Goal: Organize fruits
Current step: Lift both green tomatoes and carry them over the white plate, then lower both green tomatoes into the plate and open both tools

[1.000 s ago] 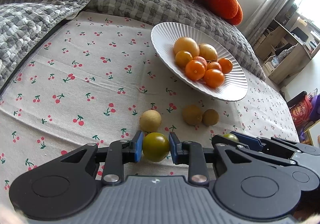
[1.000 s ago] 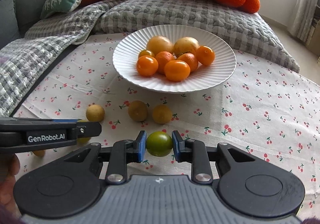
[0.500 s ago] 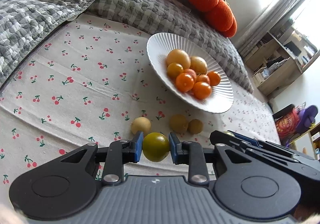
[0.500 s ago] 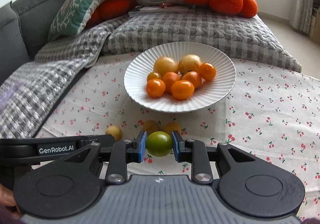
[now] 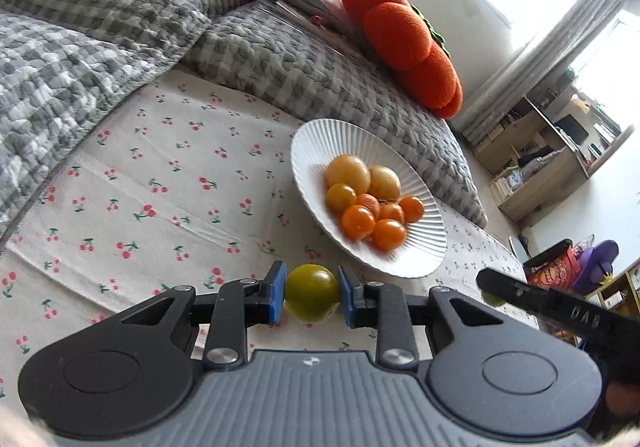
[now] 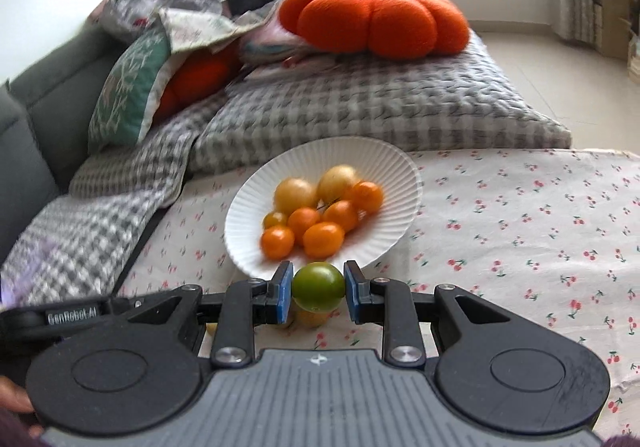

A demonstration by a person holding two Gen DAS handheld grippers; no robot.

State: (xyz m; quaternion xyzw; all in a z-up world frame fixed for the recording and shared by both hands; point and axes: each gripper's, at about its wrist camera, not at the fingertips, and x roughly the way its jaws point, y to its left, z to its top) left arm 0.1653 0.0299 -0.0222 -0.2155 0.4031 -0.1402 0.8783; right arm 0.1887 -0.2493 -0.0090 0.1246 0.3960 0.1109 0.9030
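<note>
Left wrist: left tool clamps greenish tomato; right wrist: right tool clamps green tomato

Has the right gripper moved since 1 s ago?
Yes. The right gripper, shut on a green tomato, has lifted and advanced toward the white ribbed plate; the loose fruits now sit beneath it.

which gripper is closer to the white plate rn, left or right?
Right, slightly. The right gripper, shut on a green fruit, sits at the white plate's near rim. The left gripper, clamping a yellow-green fruit, is just short of the rim, off to its left.
</note>
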